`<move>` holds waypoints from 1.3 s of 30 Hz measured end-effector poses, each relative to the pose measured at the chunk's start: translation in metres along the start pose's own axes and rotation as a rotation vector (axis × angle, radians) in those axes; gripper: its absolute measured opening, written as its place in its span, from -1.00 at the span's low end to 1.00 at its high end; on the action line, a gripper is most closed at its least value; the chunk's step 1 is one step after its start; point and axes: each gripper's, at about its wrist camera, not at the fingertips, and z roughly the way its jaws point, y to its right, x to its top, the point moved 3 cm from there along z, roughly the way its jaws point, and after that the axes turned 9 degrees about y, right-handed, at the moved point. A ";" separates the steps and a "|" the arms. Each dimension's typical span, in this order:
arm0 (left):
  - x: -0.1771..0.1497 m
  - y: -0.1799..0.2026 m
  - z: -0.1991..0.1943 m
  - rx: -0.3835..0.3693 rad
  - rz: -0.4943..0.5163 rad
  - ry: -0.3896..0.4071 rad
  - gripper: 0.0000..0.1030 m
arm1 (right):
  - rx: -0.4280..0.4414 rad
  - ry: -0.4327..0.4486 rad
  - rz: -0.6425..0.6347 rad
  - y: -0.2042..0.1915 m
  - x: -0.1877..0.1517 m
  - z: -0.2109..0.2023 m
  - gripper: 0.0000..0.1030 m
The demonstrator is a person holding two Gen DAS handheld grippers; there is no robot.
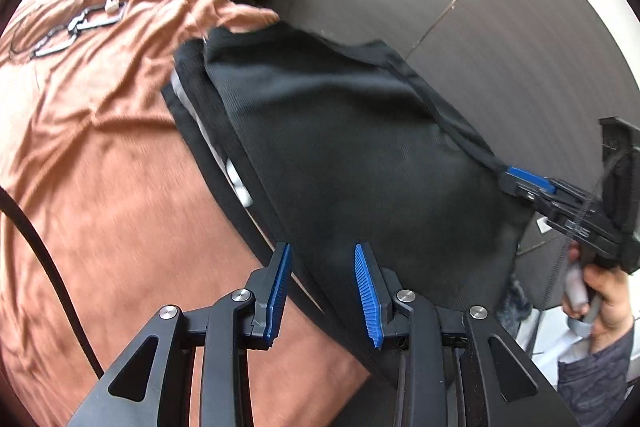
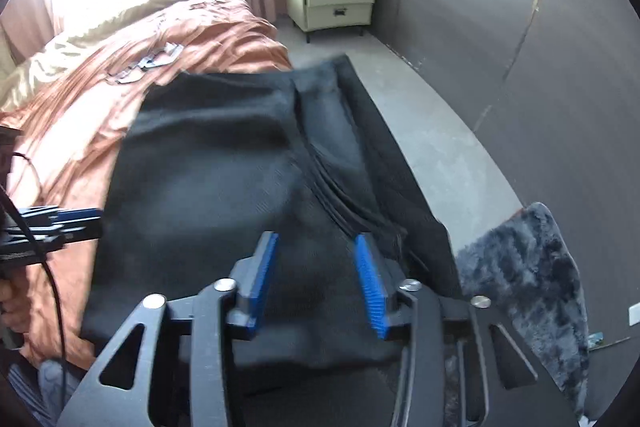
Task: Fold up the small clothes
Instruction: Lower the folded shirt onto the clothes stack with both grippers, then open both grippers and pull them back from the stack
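Garment: black garment (image 1: 340,131) lies at the corner of the orange bedspread (image 1: 100,147), long axis running straight away from both grippers, far end overhanging towards the floor (image 2: 420,115). Left gripper (image 1: 322,287) sits at the near hem on the bed side, fingers parted over the cloth with no pinch showing. Right gripper (image 2: 316,283) is at the near hem on the floor side, jaws partly apart with fabric between; can't tell if it's gripped. Both look equally near, so the fold likely goes forward along that axis.
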 end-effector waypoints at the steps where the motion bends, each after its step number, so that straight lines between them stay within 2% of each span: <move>1: -0.007 0.002 0.001 -0.012 -0.010 -0.014 -0.34 | -0.019 -0.011 0.021 0.009 -0.006 0.004 -0.59; 3: -0.019 0.008 0.001 -0.041 -0.022 -0.031 -0.37 | -0.031 -0.008 0.062 0.024 -0.015 0.007 -0.68; 8: -0.042 0.017 -0.003 -0.061 -0.054 -0.050 -0.40 | -0.109 -0.005 0.110 0.048 -0.027 -0.002 -0.68; 12: -0.058 0.026 -0.010 -0.083 -0.081 -0.052 -0.40 | -0.114 0.011 0.146 0.053 -0.032 -0.024 -0.67; 13: -0.062 0.029 -0.013 -0.093 -0.084 -0.056 -0.40 | -0.107 0.023 0.154 0.052 -0.033 -0.033 -0.61; 16: -0.069 0.039 -0.027 -0.076 -0.066 -0.041 -0.40 | -0.075 0.049 0.185 0.046 -0.037 -0.055 -0.59; 17: -0.071 0.041 -0.035 -0.077 -0.068 -0.027 -0.40 | -0.063 0.056 0.192 0.043 -0.043 -0.062 -0.55; 19: -0.079 0.045 -0.054 -0.076 -0.074 -0.011 -0.40 | -0.044 0.072 0.200 0.035 -0.054 -0.081 -0.16; 21: -0.085 0.047 -0.075 -0.063 -0.061 0.009 -0.40 | -0.036 0.090 0.203 0.028 -0.064 -0.096 0.01; 23: -0.091 0.047 -0.098 -0.052 -0.048 0.043 -0.40 | -0.010 0.111 0.204 0.019 -0.071 -0.113 0.06; 25: -0.096 0.046 -0.122 -0.039 -0.039 0.070 -0.39 | 0.010 0.129 0.205 0.012 -0.078 -0.129 0.35; 26: -0.098 0.044 -0.132 -0.032 -0.037 0.082 -0.39 | 0.020 0.141 0.204 0.007 -0.081 -0.137 0.42; 29: -0.108 0.041 -0.164 0.002 -0.021 0.120 -0.17 | 0.036 0.170 0.208 -0.004 -0.094 -0.158 0.58; 31: -0.114 0.040 -0.186 0.020 0.003 0.146 0.15 | 0.042 0.185 0.211 -0.015 -0.106 -0.177 0.60; 32: -0.119 0.040 -0.201 0.038 0.018 0.166 0.24 | 0.040 0.194 0.207 -0.019 -0.110 -0.184 0.61; 34: -0.126 0.040 -0.226 0.056 0.033 0.205 0.57 | 0.042 0.221 0.199 -0.030 -0.119 -0.205 0.70; 37: -0.136 0.040 -0.255 0.068 0.056 0.258 0.83 | 0.047 0.255 0.182 -0.045 -0.130 -0.231 0.78; 39: -0.144 0.039 -0.275 0.095 0.072 0.283 0.87 | 0.045 0.273 0.182 -0.054 -0.140 -0.245 0.86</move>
